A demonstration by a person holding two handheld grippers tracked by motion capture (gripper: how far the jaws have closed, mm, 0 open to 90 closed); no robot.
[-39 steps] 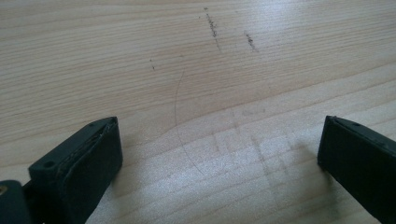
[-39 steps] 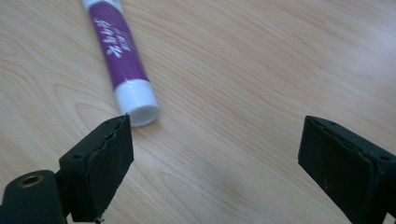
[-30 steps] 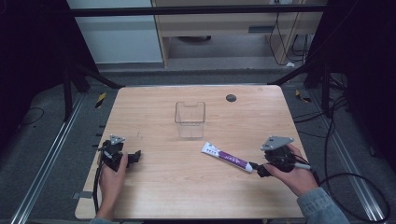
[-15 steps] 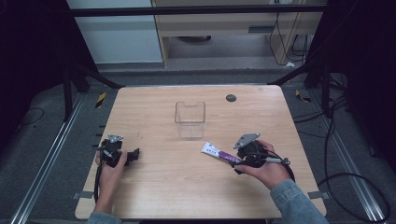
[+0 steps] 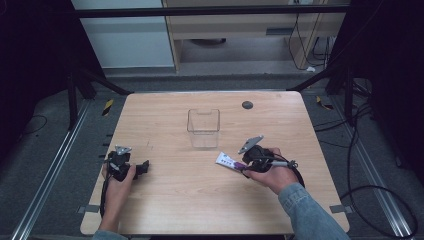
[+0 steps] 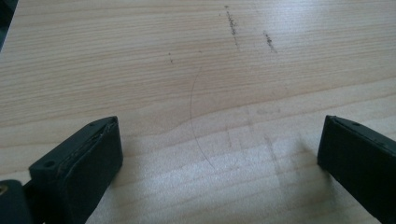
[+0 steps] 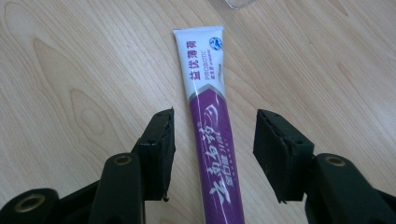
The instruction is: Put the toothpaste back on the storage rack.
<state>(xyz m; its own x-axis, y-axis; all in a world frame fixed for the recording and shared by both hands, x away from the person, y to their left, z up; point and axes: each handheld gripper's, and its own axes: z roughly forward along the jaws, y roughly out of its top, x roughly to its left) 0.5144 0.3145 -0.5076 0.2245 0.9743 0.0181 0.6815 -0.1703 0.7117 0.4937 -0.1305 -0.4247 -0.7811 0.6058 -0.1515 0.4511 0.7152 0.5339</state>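
Purple and white, the toothpaste tube point(image 5: 229, 162) lies flat on the wooden bench point(image 5: 165, 200), right of centre and just in front of the clear plastic container point(image 5: 203, 128), which stands upright near the middle of the bench and apart from the tube. A small dark round disc point(image 5: 247, 105) sits toward the far edge, well away from both. The right tool point(image 5: 244, 167) has its jaws on either side of the tube's purple half; in the right gripper view the tube point(image 7: 210, 135) runs between the two black jaws with bare wood showing on both sides, so the pads do not press on it. These jaws have just been closing, and they now stand at a middling width around the tube. Since the earlier pictures the right hand point(image 5: 272, 172) has come in from nearer the right edge of the bench toward the centre and reached the tube, which lies where it lay before. The left tool point(image 5: 142, 167) rests by the left front part of the bench in the same spot as before, its jaws spread wide with nothing but scratched wood between them. Nothing lies between the two tools, and the front half of the bench is bare wood. The container stands close behind the tube's white end, the nearest obstacle. Beyond the bench edges run metal rails and cables on the floor.
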